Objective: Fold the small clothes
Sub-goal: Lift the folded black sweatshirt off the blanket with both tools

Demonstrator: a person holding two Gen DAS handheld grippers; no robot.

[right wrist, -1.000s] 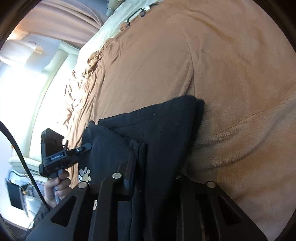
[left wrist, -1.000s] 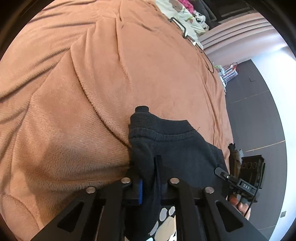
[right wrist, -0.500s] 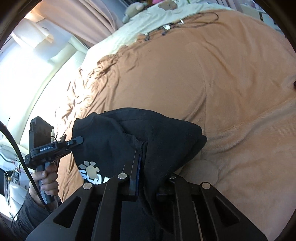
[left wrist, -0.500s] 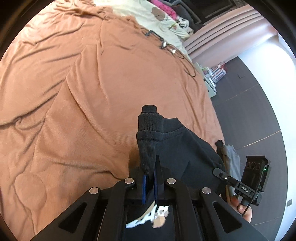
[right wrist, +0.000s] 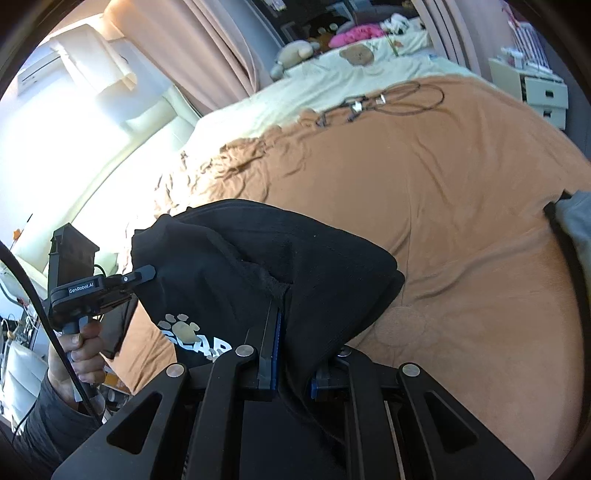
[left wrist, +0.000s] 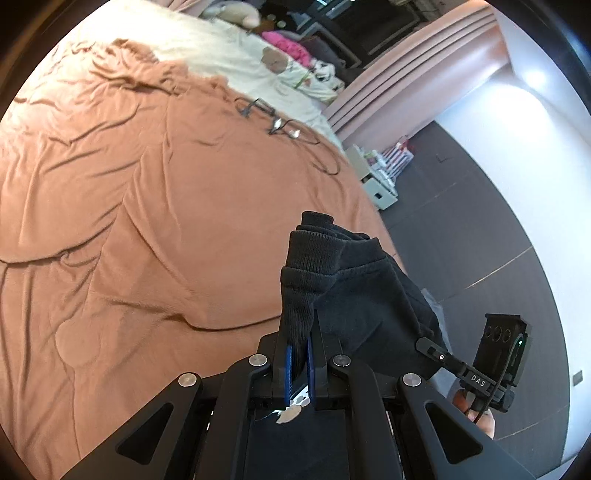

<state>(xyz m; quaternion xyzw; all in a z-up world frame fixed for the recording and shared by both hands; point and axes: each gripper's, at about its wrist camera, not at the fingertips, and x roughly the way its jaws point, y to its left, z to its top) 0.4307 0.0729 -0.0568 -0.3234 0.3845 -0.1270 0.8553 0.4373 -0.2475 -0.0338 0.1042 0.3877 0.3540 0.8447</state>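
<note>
Bedroom light pours in from the far left, past pale curtains [right wrist: 221, 55], onto a wide bed whose rust-brown blanket [left wrist: 147, 221] serves as the folding surface. At the left of the scene, the left tool [left wrist: 299, 365] is clenched on a ribbed cuff or hem of the black garment [left wrist: 354, 295], the knit bunched upright between its blue-padded jaws. Seen from the right wrist, a hand [right wrist: 79, 350] grips that tool's handle at the garment's left edge. Between the two tools the black garment hangs clear of the blanket, its white paw print and lettering [right wrist: 192, 334] facing the near side. It looks held by two points so that it can spread flat before being laid down; that is a judgement. The right tool [right wrist: 291, 354] is likewise clamped on a fold of the same cloth, which drapes over its right finger and hides it.

Further right, a grey piece of clothing [right wrist: 576, 229] lies at the blanket's right edge, well apart from the black one. The blanket is creased and soft, so a laid garment may ride on its ridges rather than lie true. At the far end a cream sheet [right wrist: 332, 85] with a bear motif shows beyond the blanket, with thin cables [right wrist: 388, 99] lying near the boundary. A plush toy [right wrist: 295, 55] and pink bundle [right wrist: 354, 35] sit beyond that. Off the bed's right side are a dark floor [left wrist: 461, 229] and a small white drawer unit [right wrist: 543, 96].
</note>
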